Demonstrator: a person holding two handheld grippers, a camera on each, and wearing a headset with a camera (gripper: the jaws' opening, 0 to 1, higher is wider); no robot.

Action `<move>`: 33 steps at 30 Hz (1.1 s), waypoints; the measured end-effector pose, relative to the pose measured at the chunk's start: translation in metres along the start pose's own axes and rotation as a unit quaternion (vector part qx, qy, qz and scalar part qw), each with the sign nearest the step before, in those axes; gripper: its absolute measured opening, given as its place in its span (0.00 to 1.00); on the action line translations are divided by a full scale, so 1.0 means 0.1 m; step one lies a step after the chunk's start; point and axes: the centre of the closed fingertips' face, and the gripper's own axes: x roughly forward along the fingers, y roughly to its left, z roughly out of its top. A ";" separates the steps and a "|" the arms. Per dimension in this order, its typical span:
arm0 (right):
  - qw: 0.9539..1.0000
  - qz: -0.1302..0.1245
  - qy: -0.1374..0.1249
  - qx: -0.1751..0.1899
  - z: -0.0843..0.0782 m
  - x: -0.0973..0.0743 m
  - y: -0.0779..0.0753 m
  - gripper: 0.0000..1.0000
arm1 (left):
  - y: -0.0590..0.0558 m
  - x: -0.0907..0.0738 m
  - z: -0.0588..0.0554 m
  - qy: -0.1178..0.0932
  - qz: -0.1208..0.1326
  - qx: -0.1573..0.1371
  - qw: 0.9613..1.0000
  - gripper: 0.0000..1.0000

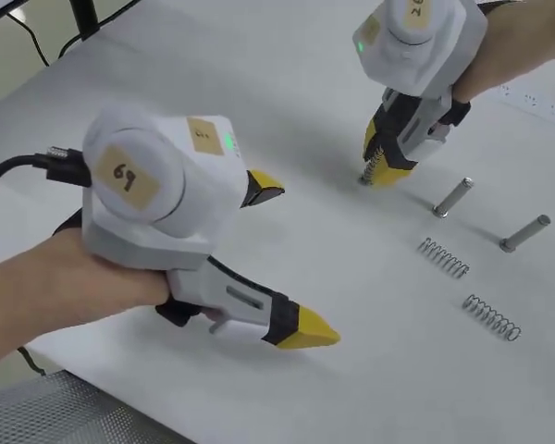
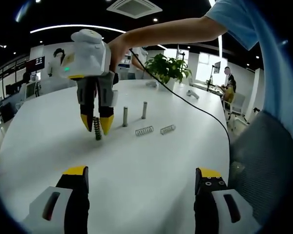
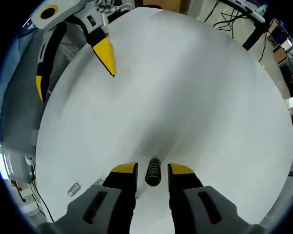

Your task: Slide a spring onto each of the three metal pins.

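Note:
A spring [image 1: 371, 167] stands upright over a pin on the white table [image 1: 259, 83]. My right gripper [image 1: 380, 172] points down at it, its fingers a little apart on either side; in the right gripper view small gaps show beside the spring [image 3: 153, 171]. Two bare metal pins [image 1: 453, 197] [image 1: 525, 233] stand to its right. Two loose springs [image 1: 443, 257] [image 1: 491, 316] lie in front of them. My left gripper [image 1: 291, 259] is held low in the foreground, wide open and holding nothing. The left gripper view shows the right gripper [image 2: 96, 124], both bare pins [image 2: 125, 116] [image 2: 144, 109] and both loose springs [image 2: 144, 130] [image 2: 167, 129].
A power strip [image 1: 536, 97] lies at the table's far right. A black cable [image 2: 185, 100] runs across the table behind the pins. A potted plant [image 2: 168, 68] stands at the far edge. A mesh chair [image 1: 55, 412] sits below the near table edge.

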 end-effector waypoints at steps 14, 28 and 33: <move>0.999 -0.007 -0.031 0.041 -0.02 -0.03 0.07 0.62 | -0.01 0.00 0.03 -0.005 0.001 -0.005 1.000 0.87; 0.992 -0.053 -0.087 0.075 -0.02 -0.15 0.08 0.92 | 0.02 -0.04 0.14 -0.030 0.002 -0.031 0.999 0.87; 0.986 -0.066 -0.120 0.092 0.03 -0.21 0.10 0.95 | 0.02 -0.05 0.15 -0.030 0.002 -0.025 0.999 0.87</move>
